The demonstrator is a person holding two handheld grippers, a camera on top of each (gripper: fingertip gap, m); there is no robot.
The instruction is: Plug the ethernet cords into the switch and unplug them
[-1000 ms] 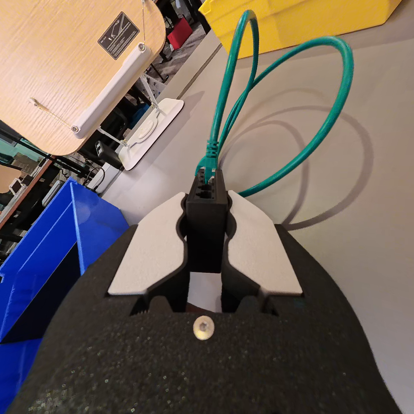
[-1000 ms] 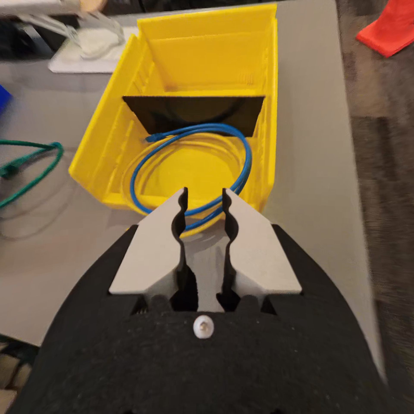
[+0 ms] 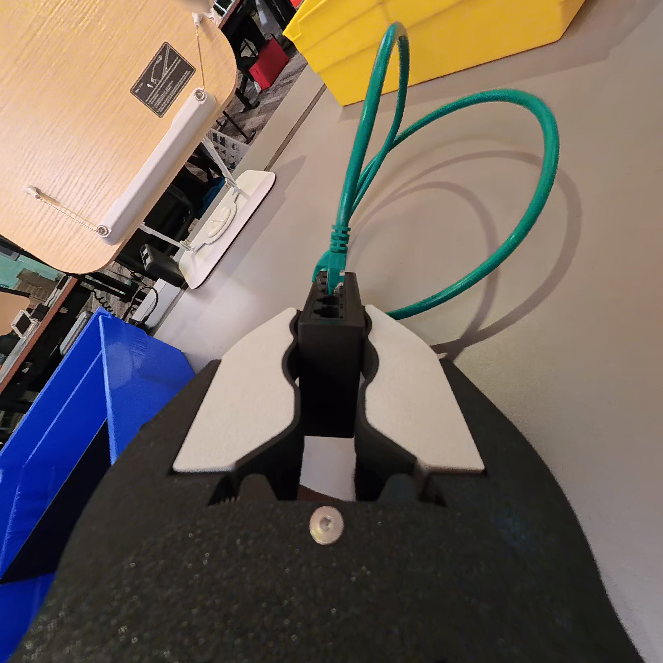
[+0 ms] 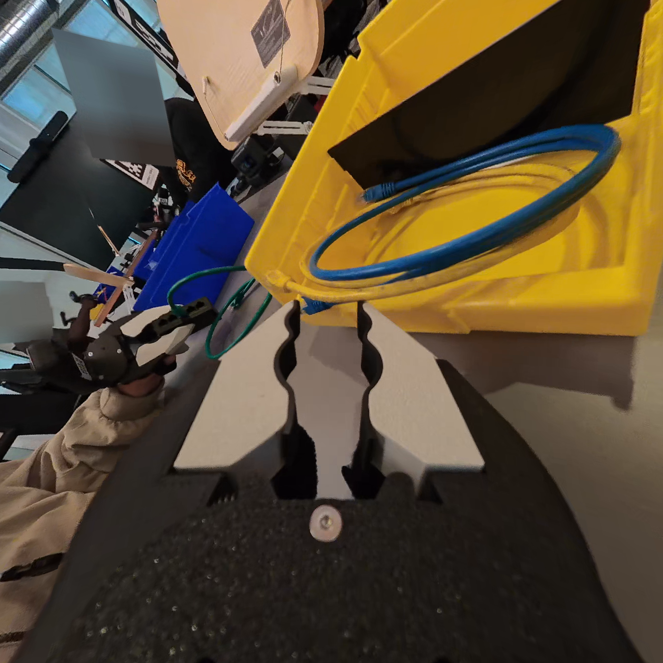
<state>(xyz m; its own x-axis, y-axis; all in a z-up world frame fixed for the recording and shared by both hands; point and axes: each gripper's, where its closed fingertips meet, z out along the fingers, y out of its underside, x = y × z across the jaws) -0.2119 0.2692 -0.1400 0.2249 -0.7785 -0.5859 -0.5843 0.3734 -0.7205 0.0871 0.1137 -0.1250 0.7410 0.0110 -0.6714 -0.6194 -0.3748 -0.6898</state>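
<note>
The right hand-held gripper (image 4: 326, 315), jaws apart and empty, hangs just before the blue ethernet cord's plug (image 4: 315, 306) at the yellow bin's (image 4: 502, 312) near lip, while the left hand-held gripper (image 3: 332, 315) clamps the black switch (image 3: 330, 362), green ethernet cord (image 3: 516, 229) plugged in, above the tabletop (image 3: 574, 394).

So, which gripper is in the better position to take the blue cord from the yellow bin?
Probably the right gripper: it is open, empty, at the yellow bin beside the blue cord. The left gripper grips the switch.
</note>
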